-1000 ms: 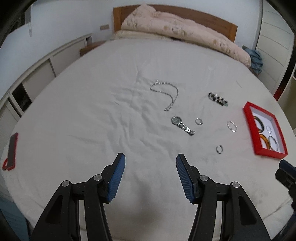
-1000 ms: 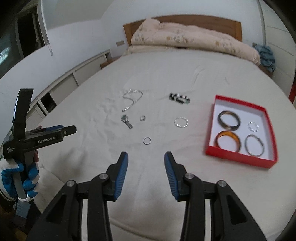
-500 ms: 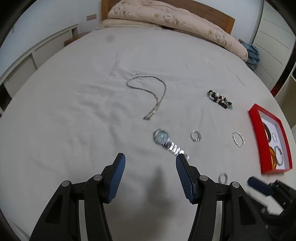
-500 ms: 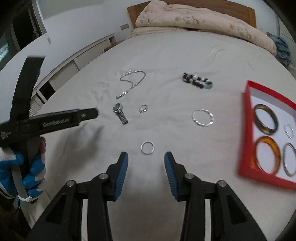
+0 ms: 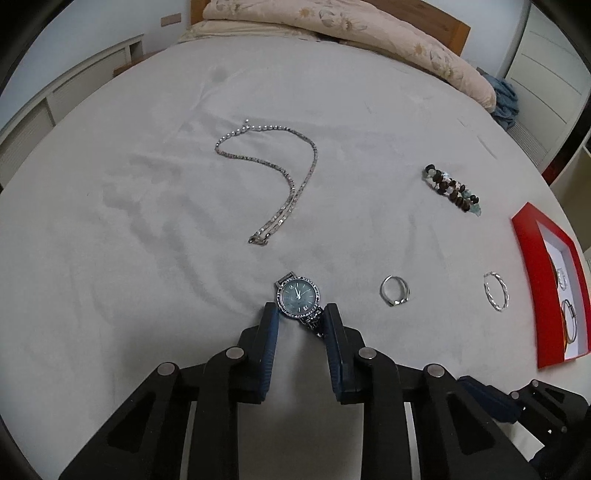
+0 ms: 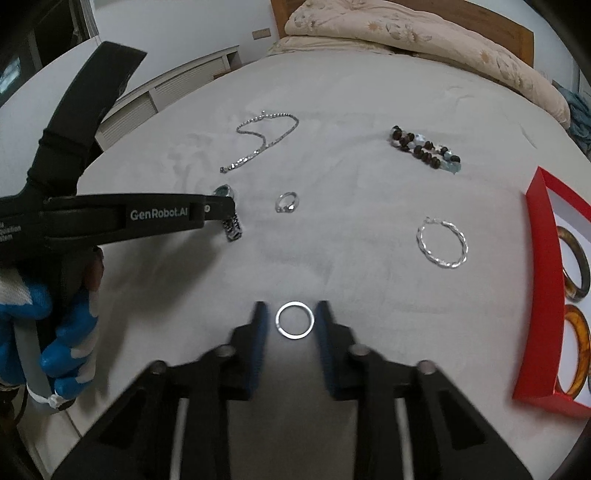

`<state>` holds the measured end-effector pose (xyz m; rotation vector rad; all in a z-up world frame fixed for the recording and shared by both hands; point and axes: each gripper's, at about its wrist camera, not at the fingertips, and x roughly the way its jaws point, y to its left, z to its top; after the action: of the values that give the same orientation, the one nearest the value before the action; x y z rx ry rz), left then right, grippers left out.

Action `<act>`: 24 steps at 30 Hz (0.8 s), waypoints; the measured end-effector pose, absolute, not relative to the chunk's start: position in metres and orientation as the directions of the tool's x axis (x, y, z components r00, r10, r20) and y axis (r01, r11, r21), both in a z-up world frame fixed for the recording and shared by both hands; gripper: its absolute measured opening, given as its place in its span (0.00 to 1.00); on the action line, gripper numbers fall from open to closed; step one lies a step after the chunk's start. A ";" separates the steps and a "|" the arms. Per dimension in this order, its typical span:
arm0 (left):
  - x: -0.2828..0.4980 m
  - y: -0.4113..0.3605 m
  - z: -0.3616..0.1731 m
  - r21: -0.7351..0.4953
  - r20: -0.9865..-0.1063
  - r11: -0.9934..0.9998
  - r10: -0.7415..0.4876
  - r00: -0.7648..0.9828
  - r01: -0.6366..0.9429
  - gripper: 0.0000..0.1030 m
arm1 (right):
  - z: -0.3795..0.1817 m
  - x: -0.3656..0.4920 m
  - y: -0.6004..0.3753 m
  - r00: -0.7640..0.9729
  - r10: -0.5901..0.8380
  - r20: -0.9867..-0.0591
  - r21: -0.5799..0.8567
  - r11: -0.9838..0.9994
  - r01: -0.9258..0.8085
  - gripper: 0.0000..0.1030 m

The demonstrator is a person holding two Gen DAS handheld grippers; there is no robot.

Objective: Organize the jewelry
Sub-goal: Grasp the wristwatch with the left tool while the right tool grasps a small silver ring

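A silver watch (image 5: pixel 298 297) lies on the white bed sheet (image 5: pixel 147 229). Its band runs down between the blue pads of my left gripper (image 5: pixel 301 314), whose jaws are closing around it; I see no firm pinch. A plain silver ring (image 6: pixel 294 319) lies flat between the pads of my right gripper (image 6: pixel 291 312), whose jaws are also closing, with a gap on both sides. The right wrist view shows the left gripper (image 6: pixel 221 206) over the watch (image 6: pixel 232 227), held by a gloved hand (image 6: pixel 55 332). The red box (image 6: pixel 541 277) stands to the right.
On the sheet lie a silver necklace (image 5: pixel 280 177), a beaded bracelet (image 5: pixel 452 190), a small stone ring (image 5: pixel 395 291) and a twisted silver hoop (image 5: pixel 496 290). Two amber bangles (image 6: pixel 576 258) lie in the box. A duvet (image 5: pixel 351 22) is heaped at the headboard. White cabinets (image 5: pixel 74 74) line the left.
Both grippers came forward and down to the sheet. The left now straddles the watch, the right straddles the plain ring, and both pairs of jaws have narrowed.
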<state>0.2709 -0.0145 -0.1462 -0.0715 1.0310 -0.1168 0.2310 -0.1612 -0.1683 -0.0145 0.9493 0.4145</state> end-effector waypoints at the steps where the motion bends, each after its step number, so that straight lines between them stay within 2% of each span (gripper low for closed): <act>1: 0.270 -0.014 -0.146 -0.113 -0.850 0.992 -0.130 0.510 0.064 0.23 | -0.168 0.232 -0.162 0.505 0.344 -0.791 0.174 0.919 -0.354 0.18; 3: 0.268 -0.014 -0.145 -0.125 -0.850 0.990 -0.141 0.507 0.066 0.09 | -0.167 0.233 -0.161 0.507 0.344 -0.791 0.167 0.917 -0.361 0.18; 10: 0.253 -0.010 -0.132 -0.125 -0.845 0.990 -0.140 0.515 0.064 0.08 | -0.151 0.220 -0.172 0.522 0.375 -0.766 0.211 0.914 -0.347 0.18; 24: 0.190 -0.032 -0.072 -0.120 -0.799 0.985 -0.169 0.577 0.121 0.08 | -0.090 0.156 -0.210 0.619 0.358 -0.699 0.208 0.930 -0.303 0.18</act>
<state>0.1897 -0.0322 -0.0718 -0.0542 0.9406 -0.1697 0.1558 -0.2100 -0.0898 0.0715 0.8199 0.3803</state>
